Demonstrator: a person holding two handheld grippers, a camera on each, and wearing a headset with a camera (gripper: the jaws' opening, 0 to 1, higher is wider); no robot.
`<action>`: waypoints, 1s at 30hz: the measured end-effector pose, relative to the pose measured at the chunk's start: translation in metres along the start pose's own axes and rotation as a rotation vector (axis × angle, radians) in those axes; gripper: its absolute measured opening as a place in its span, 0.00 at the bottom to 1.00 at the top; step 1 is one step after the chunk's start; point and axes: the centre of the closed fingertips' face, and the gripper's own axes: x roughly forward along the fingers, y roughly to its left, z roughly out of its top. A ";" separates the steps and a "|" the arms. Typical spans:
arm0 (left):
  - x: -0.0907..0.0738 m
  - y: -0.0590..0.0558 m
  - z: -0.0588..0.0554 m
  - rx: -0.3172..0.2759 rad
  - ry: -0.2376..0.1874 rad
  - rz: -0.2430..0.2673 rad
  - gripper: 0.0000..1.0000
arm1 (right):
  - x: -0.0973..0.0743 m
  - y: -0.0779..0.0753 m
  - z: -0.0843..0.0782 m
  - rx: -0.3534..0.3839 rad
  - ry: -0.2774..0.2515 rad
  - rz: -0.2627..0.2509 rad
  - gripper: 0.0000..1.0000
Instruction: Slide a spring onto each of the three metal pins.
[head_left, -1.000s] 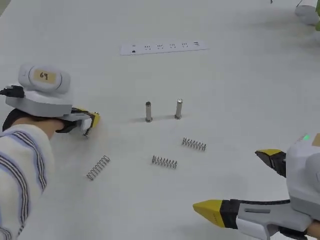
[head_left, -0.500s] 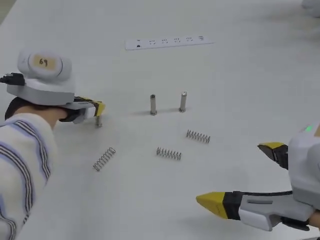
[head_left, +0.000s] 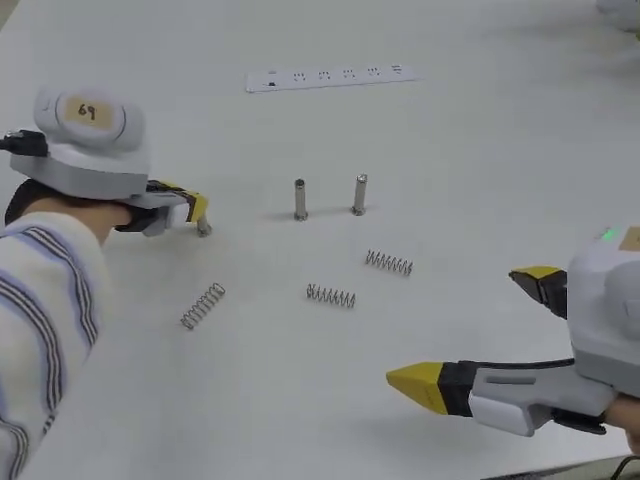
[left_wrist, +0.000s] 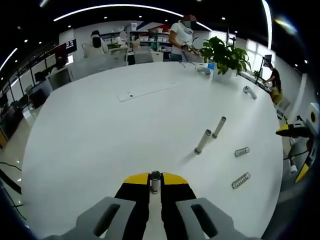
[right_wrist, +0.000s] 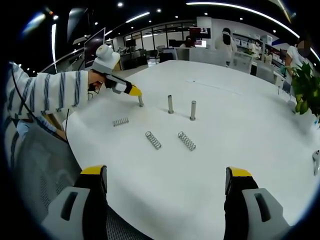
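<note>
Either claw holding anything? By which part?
Left claw is shut on a metal pin, gripping it at its upper end. Right claw is open and holds nothing.

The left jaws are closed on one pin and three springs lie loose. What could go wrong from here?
The left gripper grips the pin near its top, so releasing could topple it. The springs lie flat; the open right gripper may flick or roll one. The two upright pins stand close, easy to knock.

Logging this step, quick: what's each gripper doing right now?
Left gripper: closed on a metal pin.
Right gripper: open, holding nothing.
</note>
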 end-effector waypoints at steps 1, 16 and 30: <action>0.000 -0.002 0.001 -0.001 -0.003 -0.002 0.00 | 0.000 0.000 0.000 0.002 -0.003 -0.004 0.98; 0.007 -0.024 0.015 0.028 -0.024 -0.030 0.00 | 0.000 0.000 -0.002 0.004 -0.001 0.000 0.97; 0.016 -0.029 0.016 0.024 -0.019 -0.020 0.00 | 0.002 -0.002 -0.006 0.017 0.013 0.002 0.97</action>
